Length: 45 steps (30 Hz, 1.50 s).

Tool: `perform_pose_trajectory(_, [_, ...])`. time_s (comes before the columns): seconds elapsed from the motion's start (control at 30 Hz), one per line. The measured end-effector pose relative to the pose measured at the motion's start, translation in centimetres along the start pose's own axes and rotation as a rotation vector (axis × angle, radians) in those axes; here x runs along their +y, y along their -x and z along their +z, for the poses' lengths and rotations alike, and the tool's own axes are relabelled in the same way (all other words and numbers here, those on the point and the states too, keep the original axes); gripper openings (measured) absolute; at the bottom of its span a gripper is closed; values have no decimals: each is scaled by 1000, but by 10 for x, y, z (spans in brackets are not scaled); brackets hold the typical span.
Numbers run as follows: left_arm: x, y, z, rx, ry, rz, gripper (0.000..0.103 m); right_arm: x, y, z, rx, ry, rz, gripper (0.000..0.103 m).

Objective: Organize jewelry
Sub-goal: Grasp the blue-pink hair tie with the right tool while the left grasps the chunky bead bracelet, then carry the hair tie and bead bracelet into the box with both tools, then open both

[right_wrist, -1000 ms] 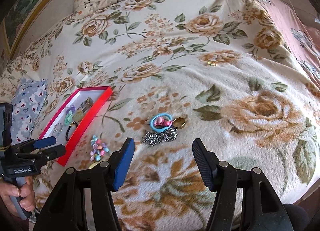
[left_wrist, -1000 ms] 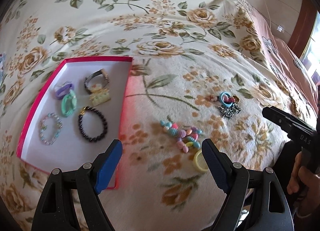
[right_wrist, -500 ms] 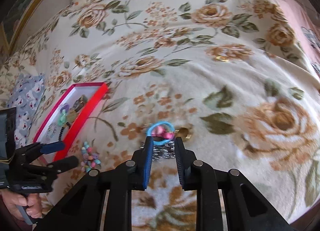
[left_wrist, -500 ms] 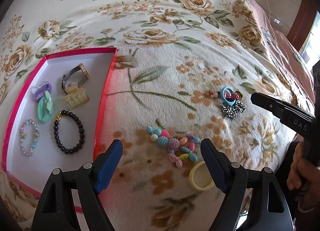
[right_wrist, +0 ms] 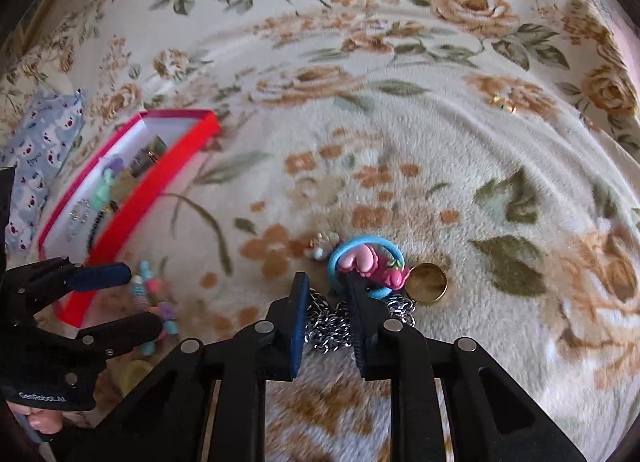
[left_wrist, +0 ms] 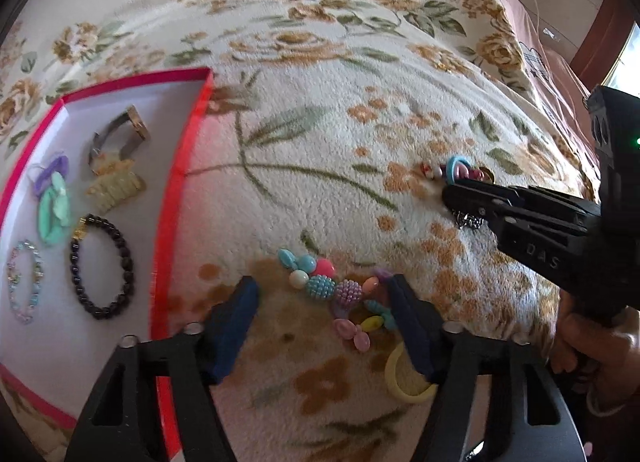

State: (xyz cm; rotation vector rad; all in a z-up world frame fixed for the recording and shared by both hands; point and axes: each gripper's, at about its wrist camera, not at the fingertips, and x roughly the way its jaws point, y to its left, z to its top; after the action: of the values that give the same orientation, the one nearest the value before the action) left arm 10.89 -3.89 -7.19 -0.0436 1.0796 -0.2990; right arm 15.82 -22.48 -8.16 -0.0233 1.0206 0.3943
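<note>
Right tongs (right_wrist: 326, 294) narrowed around a silver chain (right_wrist: 326, 328) on the floral bed (right_wrist: 400, 142), "DAS" moulded on one arm, left tongs (left_wrist: 320, 302) spread wide over a beaded bracelet (left_wrist: 340, 296), "GenRobot.AI" printed on their body, red box (left_wrist: 188, 166) lying just beside.

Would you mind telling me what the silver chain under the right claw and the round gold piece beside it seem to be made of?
Silver chain: likely metal, its bright interlocked links glinting. Gold piece: probably polished metal, smooth and shiny, though gold-coloured plastic is possible. Right claw: nearly closed around the chain.
</note>
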Motion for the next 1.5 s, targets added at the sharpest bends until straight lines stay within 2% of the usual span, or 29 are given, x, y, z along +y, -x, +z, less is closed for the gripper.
perform_pose_trajectory(0.03, [0, -2, 1, -5, -7, 2, 59, -1, 0, -1, -4, -3, -3, 14])
perform_pose_trajectory(0.07, [-1, -3, 2, -14, -15, 3, 56, -3, 1, 0, -9, -10, -10, 7])
perform_pose_trajectory(0.1, [-1, -4, 3, -19, -20, -2, 47, -4, 2, -1, -12, -17, -13, 3])
perform_pose_trajectory(0.2, [1, -7, 6, -20, -23, -25, 16, -11, 7, -1, -20, -52, 7, 1])
perform_pose_trajectory(0.23, [1, -7, 6, -21, -23, -29, 12, -12, 9, -1, -28, -55, 8, 1])
perform_pose_trajectory(0.5, [6, 19, 3, -85, -18, -43, 12, -13, 49, 6, -128, -106, 73, 1])
perform_pose_trajectory(0.73, [23, 58, -8, -144, 15, -46, 12, 9, 75, 12, -183, -77, 115, 1])
perform_pose_trajectory(1.1, [68, 111, -41, -210, 113, -4, 12, 72, 62, 15, -152, 14, 217, 1])
perform_pose_trajectory(1.5, [115, 146, -68, -256, 225, 56, 12, 141, 41, 25, -117, 110, 331, 1])
